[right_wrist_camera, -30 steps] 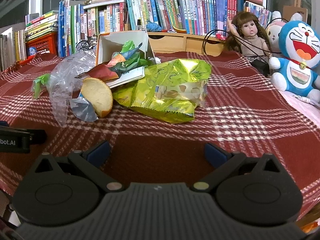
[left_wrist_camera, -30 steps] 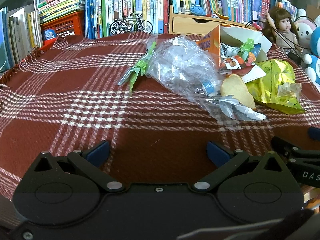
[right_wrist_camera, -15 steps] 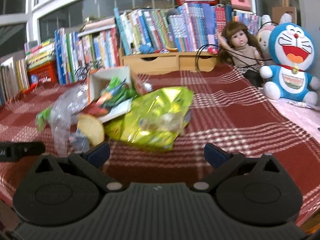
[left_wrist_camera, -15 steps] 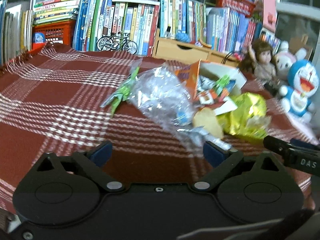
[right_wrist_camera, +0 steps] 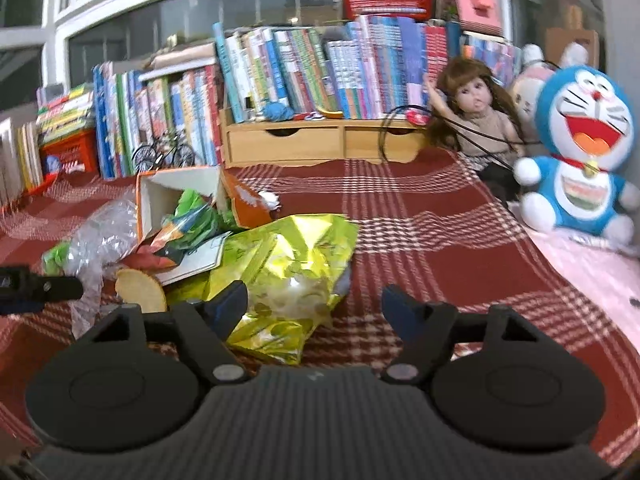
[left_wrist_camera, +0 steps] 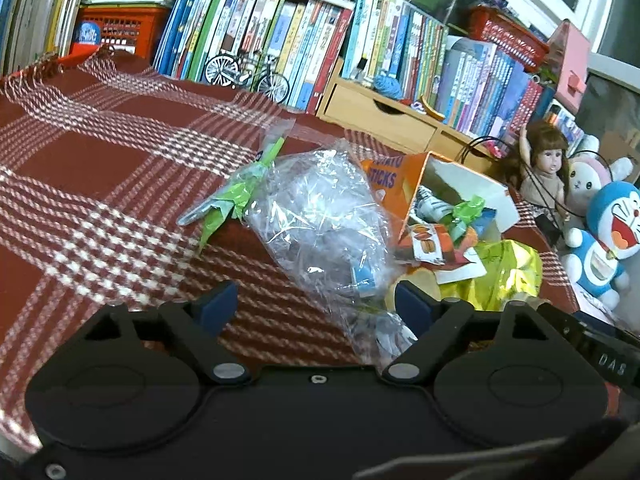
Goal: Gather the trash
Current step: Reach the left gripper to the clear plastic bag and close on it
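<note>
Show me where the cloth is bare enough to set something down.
Bare: the plaid cloth left of the clear plastic bag, and between the yellow snack bag and the Doraemon plush. Crowded: around the orange carton.

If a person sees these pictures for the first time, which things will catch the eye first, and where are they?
First comes the heap of trash in the middle of the red checked cloth: a shiny yellow-green snack bag, a crumpled clear plastic bag to its left, and an orange carton lying open behind them. Next, the blue cat plush and the doll at the far right, before the wall of books.
</note>
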The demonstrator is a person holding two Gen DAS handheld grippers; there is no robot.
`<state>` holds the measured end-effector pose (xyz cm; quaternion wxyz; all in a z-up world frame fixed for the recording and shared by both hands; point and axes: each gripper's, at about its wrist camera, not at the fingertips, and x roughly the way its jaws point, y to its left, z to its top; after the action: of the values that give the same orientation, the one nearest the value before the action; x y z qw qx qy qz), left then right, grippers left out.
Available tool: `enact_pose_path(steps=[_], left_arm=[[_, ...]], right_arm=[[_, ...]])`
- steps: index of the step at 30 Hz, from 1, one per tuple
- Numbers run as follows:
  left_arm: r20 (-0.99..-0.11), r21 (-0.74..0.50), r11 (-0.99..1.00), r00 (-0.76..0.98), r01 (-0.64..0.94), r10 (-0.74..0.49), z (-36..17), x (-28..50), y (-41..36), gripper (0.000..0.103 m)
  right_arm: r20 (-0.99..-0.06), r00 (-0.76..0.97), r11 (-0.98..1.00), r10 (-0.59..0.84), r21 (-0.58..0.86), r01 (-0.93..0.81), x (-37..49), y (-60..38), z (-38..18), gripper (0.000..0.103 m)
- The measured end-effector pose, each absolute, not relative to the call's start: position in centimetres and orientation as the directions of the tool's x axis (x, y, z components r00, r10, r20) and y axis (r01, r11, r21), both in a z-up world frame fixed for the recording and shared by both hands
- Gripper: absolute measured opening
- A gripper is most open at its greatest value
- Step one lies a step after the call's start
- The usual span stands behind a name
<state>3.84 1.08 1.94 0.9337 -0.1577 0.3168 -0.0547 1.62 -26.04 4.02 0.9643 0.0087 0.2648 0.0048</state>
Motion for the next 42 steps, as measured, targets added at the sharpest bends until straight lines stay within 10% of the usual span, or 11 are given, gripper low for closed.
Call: enact_pose_path(steps=[2, 5, 9, 26, 30, 36, 42], left_arm=[[-0.579, -0.334, 0.943, 0.789, 0.0, -0.205, 1.5, 4.6, 1.0, 0.082], [-0.587, -0.339, 0.941, 0.783, -0.006, -0.207, 1.2, 5.1, 0.8, 0.045], [-0.572, -0.336, 0.942, 0.792, 0.011, -0.213, 1.3, 4.4, 0.8, 0.03], [-0.482, -0.283, 0.958, 0.855, 0.055, -0.192, 4.4, -1.5, 1.8, 0.024], [-0.489, -0.296, 0.952, 0.845, 0.071, -0.215, 4.2, -2.9, 2.2, 0.031], [-0.505, -0.273, 0.962, 0.85, 0.008, -0.15, 3.3, -3.0, 2.7, 0.079], [-0.517, -0.364, 0.931, 0.84, -0.039, -0.167, 2.8, -1.3, 4.2, 0.087]], right_arm=[[-0.515, 0.857, 1.0, 0.021, -0.002, -0.025, 2.1, -25.5, 3.8, 0.081], [-0.529, 0.848, 0.999, 0.025, -0.027, -0.046, 3.2, -24.8, 3.5, 0.076], [-0.556, 0.831, 0.999, 0.023, -0.025, -0.044, 3.7, -24.5, 3.2, 0.05], [-0.488, 0.871, 0.999, 0.05, 0.007, -0.054, -0.5, -26.1, 5.0, 0.046], [-0.487, 0.871, 0.998, 0.066, 0.013, -0.069, -1.4, -25.9, 5.1, 0.046], [-0.504, 0.861, 0.997, 0.076, 0.014, -0.08, -1.7, -25.4, 4.3, 0.046], [-0.512, 0.856, 0.997, 0.078, 0.016, -0.081, -1.8, -25.2, 3.8, 0.047]])
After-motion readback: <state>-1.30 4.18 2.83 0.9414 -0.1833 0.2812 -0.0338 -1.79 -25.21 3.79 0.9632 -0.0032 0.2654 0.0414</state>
